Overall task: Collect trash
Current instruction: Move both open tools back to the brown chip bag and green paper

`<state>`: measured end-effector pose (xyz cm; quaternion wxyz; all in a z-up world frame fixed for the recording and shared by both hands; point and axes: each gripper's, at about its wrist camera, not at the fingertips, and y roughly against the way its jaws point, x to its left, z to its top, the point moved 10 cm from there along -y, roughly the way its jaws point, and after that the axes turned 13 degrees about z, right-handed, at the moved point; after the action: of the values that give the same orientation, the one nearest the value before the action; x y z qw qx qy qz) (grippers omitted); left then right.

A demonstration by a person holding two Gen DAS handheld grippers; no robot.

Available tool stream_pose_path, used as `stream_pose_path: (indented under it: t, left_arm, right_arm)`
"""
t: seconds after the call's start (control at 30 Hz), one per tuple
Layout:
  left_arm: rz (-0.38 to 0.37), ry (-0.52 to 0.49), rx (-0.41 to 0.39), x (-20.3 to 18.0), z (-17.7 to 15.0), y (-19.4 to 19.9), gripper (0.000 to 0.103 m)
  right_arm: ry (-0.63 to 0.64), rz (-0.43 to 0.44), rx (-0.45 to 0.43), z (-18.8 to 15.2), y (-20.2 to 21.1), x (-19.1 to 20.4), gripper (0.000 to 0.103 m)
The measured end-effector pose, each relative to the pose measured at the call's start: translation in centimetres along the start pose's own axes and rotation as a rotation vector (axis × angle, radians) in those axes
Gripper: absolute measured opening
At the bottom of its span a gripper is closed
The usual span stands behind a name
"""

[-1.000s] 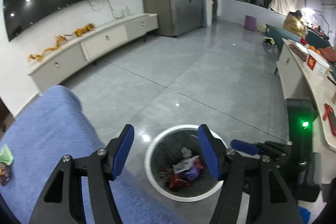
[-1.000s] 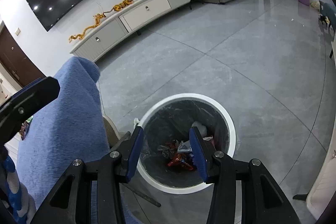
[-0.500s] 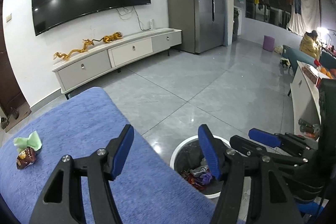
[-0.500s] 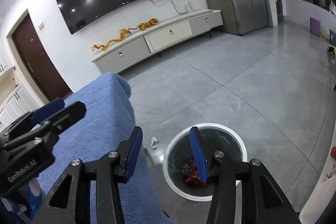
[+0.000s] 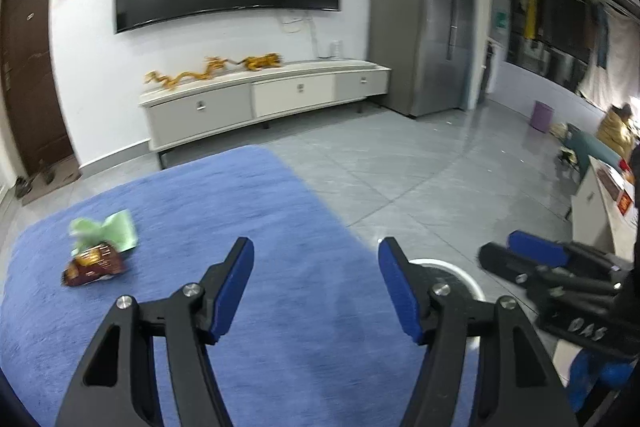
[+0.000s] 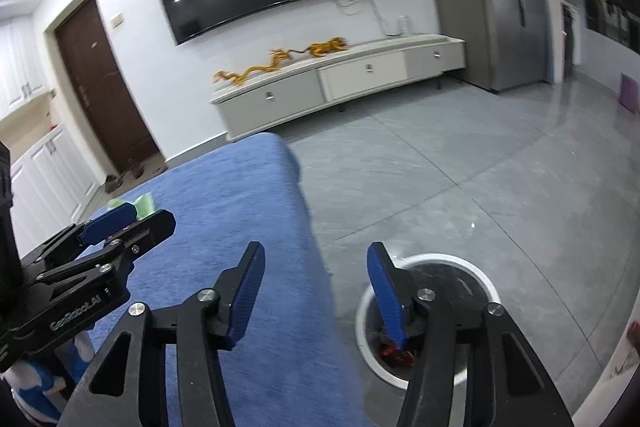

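Since the earlier frames both grippers have swung up and away from the trash bin toward the blue-covered surface; the bin, formerly centred between each pair of jaws, now sits low and to the right, and the right gripper's jaws have just been opening with nothing between them.

Left wrist view: the left gripper (image 5: 316, 283) stands with its jaws well apart and empty, the blue cloth (image 5: 208, 211) filling the gap between them. A brown snack wrapper (image 5: 93, 264) lies on the cloth, well to the left of the left jaw and slightly ahead of it, touching a crumpled green paper (image 5: 105, 233) just beyond it. The white rim of the trash bin (image 5: 452, 269) shows just behind the right jaw. The right gripper (image 5: 536, 259) appears farther right, blurred.

Right wrist view: the right gripper (image 6: 316, 287) holds nothing, its jaws moderately apart, over the cloth's edge (image 6: 256, 187) and the grey floor (image 6: 460, 179). The trash bin (image 6: 432, 261) stands on the floor behind the right jaw, red wrappers (image 6: 394, 353) visible inside. The left gripper (image 6: 120, 223) lies to the left of the left jaw, with the green paper (image 6: 144, 203) just beyond its tip.
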<state>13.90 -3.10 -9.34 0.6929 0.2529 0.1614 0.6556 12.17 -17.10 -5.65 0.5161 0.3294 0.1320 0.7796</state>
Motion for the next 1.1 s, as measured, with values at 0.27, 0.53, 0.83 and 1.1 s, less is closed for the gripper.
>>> stream_pose_path:
  t: [0.27,0.53,0.83,1.1]
  left_arm:
    - [0.141,0.118,0.03,14.1,-2.1,-2.4,0.069]
    - [0.178,0.108,0.074,23.4,-4.6,-5.6,0.076]
    - [0.068,0.068,0.161,25.5,-5.9,-10.5,0.078]
    - [-0.103,0.152,0.232,25.8,-6.3,-12.3,0.078]
  right_arm:
    - [0.109,0.107,0.074,0.5,-6.3,7.3,0.055]
    - [0.182,0.224,0.138,0.8,-12.9,14.0,0.063]
    - [0.228,0.33,0.196,1.8,-19.8,19.1,0.079]
    - [0.32,0.414,0.256,1.9,-25.7,23.4,0.084]
